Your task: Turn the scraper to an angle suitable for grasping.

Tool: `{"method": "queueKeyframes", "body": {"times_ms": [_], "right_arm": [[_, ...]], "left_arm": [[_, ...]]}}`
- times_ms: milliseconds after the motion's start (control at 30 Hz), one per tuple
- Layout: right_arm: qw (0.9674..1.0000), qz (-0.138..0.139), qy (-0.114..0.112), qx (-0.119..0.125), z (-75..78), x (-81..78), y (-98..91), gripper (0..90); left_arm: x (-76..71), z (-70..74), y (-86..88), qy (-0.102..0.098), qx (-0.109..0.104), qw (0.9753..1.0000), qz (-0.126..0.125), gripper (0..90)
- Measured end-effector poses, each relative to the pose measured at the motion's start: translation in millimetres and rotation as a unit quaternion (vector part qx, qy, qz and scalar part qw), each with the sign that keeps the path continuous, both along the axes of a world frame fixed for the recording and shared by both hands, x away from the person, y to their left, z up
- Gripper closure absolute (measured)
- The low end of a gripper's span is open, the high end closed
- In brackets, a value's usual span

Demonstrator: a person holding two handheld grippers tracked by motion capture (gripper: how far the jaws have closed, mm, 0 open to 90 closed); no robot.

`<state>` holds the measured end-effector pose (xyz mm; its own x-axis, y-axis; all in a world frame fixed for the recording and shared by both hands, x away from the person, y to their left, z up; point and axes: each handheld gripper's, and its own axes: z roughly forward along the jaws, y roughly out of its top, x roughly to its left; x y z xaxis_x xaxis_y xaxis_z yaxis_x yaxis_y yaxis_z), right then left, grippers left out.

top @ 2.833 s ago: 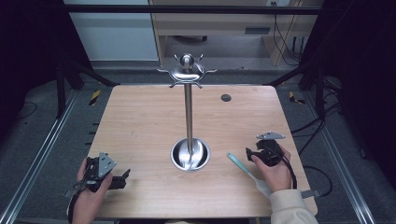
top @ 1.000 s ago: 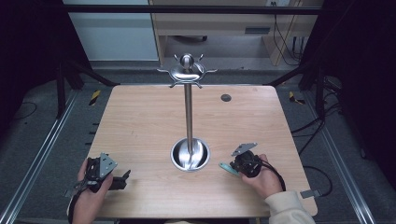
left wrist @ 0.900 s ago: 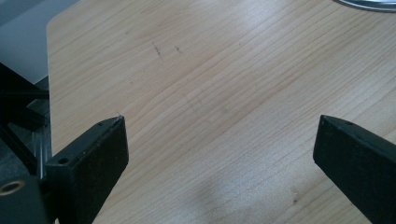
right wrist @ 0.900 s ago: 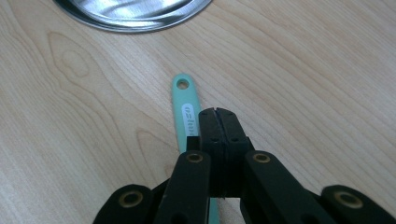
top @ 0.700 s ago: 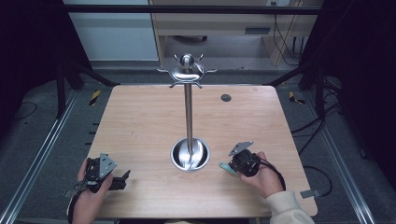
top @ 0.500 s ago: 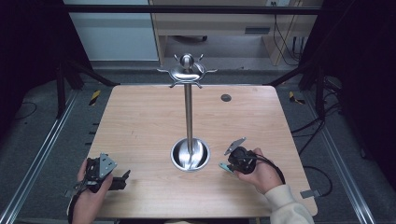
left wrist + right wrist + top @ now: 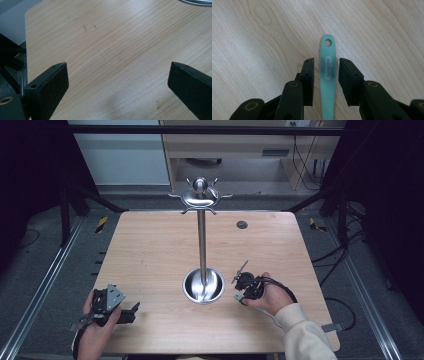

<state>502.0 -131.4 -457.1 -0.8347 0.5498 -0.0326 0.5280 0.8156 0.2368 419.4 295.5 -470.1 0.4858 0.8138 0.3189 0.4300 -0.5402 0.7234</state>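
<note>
The wooden surface [image 7: 150, 250] carries a steel stand [image 7: 202, 245], its pole rising from a round base near the person's side. Left of that base, well apart, the left gripper [image 7: 117, 82] rests with jaws wide and nothing between them. Right of the base, the right gripper [image 7: 323, 75] has just been opening its jaws; they stand narrow around a green handle [image 7: 327, 75], apparently lying flat on the surface, pads seemingly clear of it.
</note>
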Motion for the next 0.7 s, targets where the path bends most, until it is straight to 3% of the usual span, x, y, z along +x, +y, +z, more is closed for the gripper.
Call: {"method": "queueKeyframes", "body": {"times_ms": [233, 700], "right_arm": [[0.9999, -0.002, 0.003, -0.011, -4.3, 1.8, 0.9, 67.1], [0.9998, -0.012, 0.005, 0.012, -6.3, 4.4, -9.1, 68.9]], "left_arm": [[0.1, -0.3, -0.2, 0.0, 0.001, 1.0, 0.0, 2.9], [0.3, 0.1, -0.2, 0.003, 0.006, 1.0, -0.004, 3.0]]}}
